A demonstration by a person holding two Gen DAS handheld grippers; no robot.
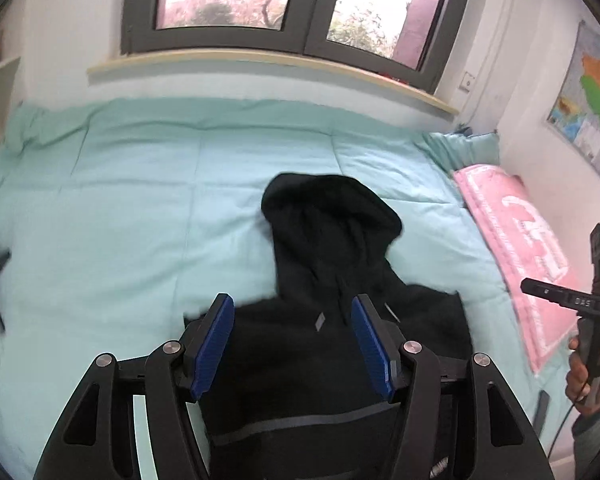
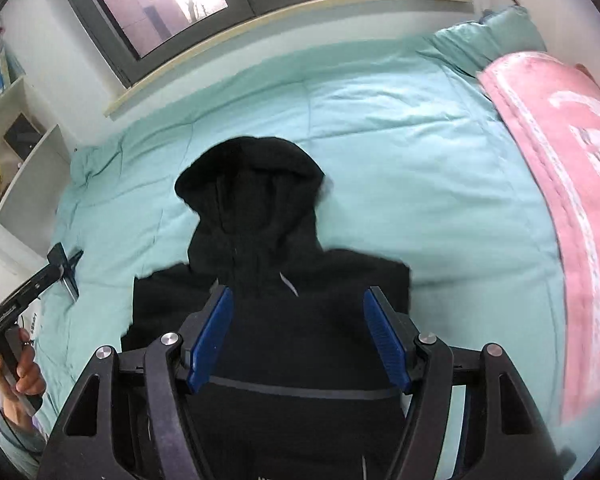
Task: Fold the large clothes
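Note:
A black hoodie (image 1: 332,320) lies on the teal bedspread (image 1: 140,208), hood pointing toward the window, sleeves folded in so the body is a narrow block. It also shows in the right wrist view (image 2: 268,280). My left gripper (image 1: 292,312) is open and empty, held above the hoodie's chest. My right gripper (image 2: 298,304) is open and empty, also above the chest. The right gripper's handle shows at the far right of the left wrist view (image 1: 596,304). The left gripper's handle shows at the left edge of the right wrist view (image 2: 24,292).
A pink blanket (image 1: 528,252) lies along the bed's right side, also in the right wrist view (image 2: 572,168). A window (image 1: 284,4) with a sill is behind the bed. White shelves (image 2: 16,128) stand at left. A map (image 1: 592,112) hangs on the right wall.

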